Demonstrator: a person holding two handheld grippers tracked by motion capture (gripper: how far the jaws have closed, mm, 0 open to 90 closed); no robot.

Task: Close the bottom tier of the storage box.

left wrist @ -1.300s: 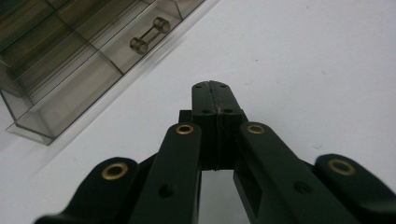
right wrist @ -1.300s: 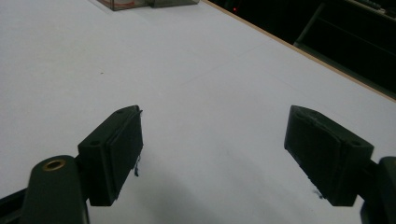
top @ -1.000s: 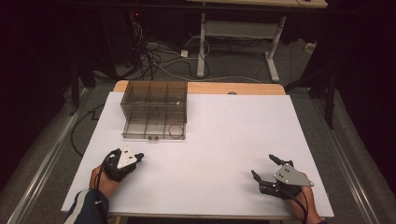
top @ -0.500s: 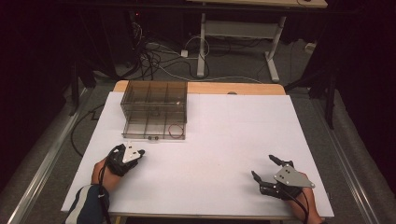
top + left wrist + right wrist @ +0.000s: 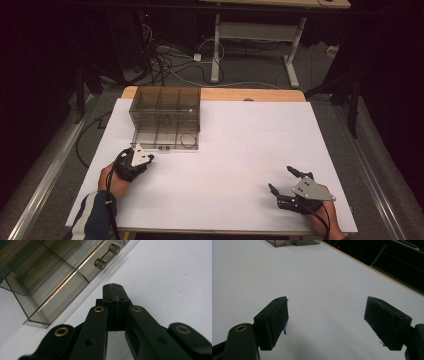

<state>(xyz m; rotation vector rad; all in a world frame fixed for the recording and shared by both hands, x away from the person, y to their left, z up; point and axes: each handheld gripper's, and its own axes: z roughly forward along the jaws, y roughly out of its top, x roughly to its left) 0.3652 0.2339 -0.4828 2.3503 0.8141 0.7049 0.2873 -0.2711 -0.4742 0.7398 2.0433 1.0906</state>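
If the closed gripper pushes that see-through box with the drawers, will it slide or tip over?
The box would probably slide: it looks wide, low and flat-bottomed on the smooth white table. Its thin clear walls suggest light, stiff plastic. A push on the little handle might just press the drawer in; the left gripper is shut, near it.

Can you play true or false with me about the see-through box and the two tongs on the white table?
1. The left tongs are shut tight. True.
2. The right tongs are squeezing a ball. False: they are open with nothing between them.
3. The see-through drawer box sits nearer the left tongs than the right ones. True.
4. The left tongs are already gripping the drawer handle. False: they stop short of it, and white table shows between.
5. A thin red ring lies in the bottom drawer. True.
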